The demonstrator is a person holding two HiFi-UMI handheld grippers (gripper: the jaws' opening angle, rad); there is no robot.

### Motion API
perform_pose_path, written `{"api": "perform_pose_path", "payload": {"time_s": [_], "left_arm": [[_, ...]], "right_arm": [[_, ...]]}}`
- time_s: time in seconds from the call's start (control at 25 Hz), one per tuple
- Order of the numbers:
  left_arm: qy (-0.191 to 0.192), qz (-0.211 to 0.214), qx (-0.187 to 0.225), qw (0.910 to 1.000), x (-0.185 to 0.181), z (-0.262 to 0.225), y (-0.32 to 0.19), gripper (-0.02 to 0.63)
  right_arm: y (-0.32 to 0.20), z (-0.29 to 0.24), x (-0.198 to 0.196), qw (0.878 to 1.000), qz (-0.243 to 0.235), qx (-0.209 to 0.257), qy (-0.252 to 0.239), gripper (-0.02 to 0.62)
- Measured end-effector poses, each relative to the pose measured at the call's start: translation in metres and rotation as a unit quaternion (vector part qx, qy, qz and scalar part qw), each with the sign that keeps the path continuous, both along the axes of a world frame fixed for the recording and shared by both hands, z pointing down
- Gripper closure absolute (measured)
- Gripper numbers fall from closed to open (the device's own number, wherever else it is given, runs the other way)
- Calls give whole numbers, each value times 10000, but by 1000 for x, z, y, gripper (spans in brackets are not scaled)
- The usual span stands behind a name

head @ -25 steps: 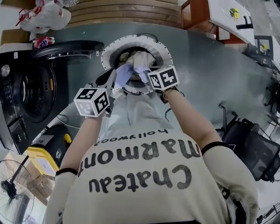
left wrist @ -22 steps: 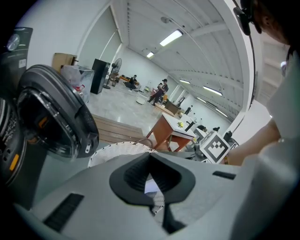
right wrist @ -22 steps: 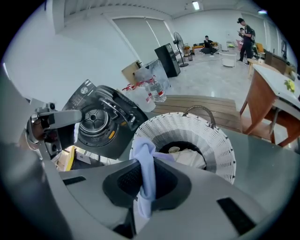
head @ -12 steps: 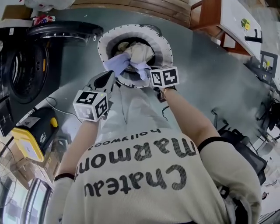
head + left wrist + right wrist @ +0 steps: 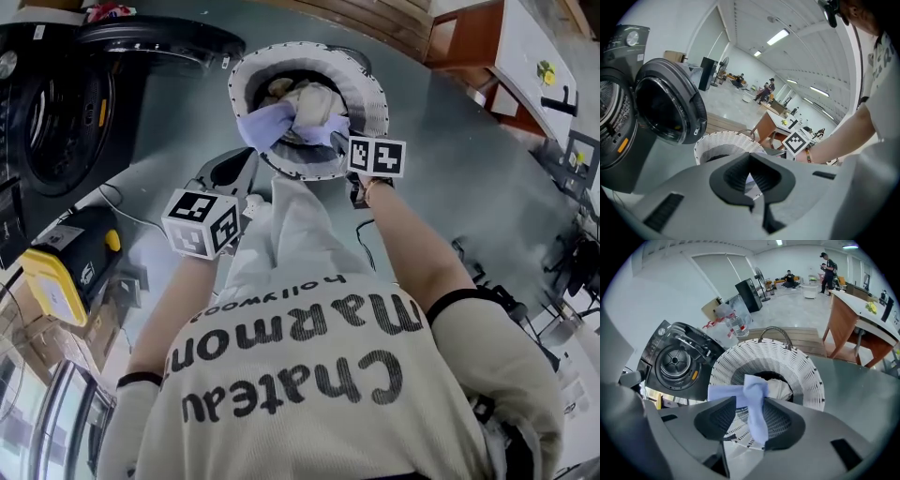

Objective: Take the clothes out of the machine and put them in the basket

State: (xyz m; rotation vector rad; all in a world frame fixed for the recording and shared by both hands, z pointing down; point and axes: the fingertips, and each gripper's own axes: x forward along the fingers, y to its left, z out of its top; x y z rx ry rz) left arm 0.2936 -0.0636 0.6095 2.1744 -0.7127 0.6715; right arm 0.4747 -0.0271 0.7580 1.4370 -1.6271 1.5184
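Right gripper: your right gripper (image 5: 751, 403) is over the basket (image 5: 806, 369). Its jaws have just been opening and now stand apart.
Blue cloth: the blue cloth (image 5: 753, 386) hangs loose between those jaws, just above the basket. It is not all the way in yet.
Why there: I think you hold it over the basket so it drops in when you let go.
Other clothes: cream clothes (image 5: 314, 98) already lie in the basket.
Left gripper: your left gripper (image 5: 750, 157) is pressed together with nothing in it. It waits just beside the basket, I think to stay out of the way.
Machine: the washing machine (image 5: 614, 122) stands near the basket with its door (image 5: 670, 110) open, so you can reach in again.
Head view shows: both grippers at once, and the left one outside the basket rim.
Right gripper view shows: the gap between its jaws and the cloth in it, which the head view hides.
Left gripper view shows: its own closed jaws and the open door from the side.
Not shown: no view tells well if more clothes are in the machine.
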Motion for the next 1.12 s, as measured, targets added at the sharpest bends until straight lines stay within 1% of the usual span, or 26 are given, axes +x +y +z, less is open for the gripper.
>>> {"api": "perform_pose_path", "payload": {"time_s": [0.04, 0.28, 0.36, 0.52, 0.64, 0.72, 0.8, 0.84, 0.92, 1.0, 1.12], "left_arm": [[38, 6, 13, 10000, 0, 1, 0, 598], [163, 105, 80, 9998, -11, -5, 7, 598], [175, 176, 150, 9996, -19, -14, 11, 598], [211, 224, 280, 9991, -34, -33, 14, 598], [355, 121, 348, 9987, -50, -51, 13, 598], [489, 71, 432, 9978, -57, -67, 10, 598], [637, 70, 571, 9963, -59, -87, 6, 598], [711, 82, 651, 9953, -58, -99, 5, 598], [850, 80, 801, 9931, -56, -122, 3, 598], [1026, 30, 911, 9905, -54, -146, 3, 598], [1356, 31, 1200, 9835, -50, -190, 6, 598]], "right_arm": [[0, 1, -1, 10000, -18, -45, 30, 397], [11, -11, -12, 9996, 194, 85, 200, 396], [18, -21, -17, 9989, 414, 154, 181, 394], [22, -47, -29, 9941, 1016, 386, -22, 394], [17, -81, -45, 9879, 1326, 806, 13, 420], [9, -117, -54, 9795, 1510, 1326, 128, 440], [-1, -158, -59, 9678, 1611, 1914, 264, 466], [-5, -178, -60, 9619, 1637, 2166, 310, 468], [-9, -217, -65, 9505, 1675, 2592, 358, 496], [-11, -256, -70, 9375, 1698, 3011, 405, 509], [-9, -314, -82, 9167, 1627, 3609, 541, 523]]}}
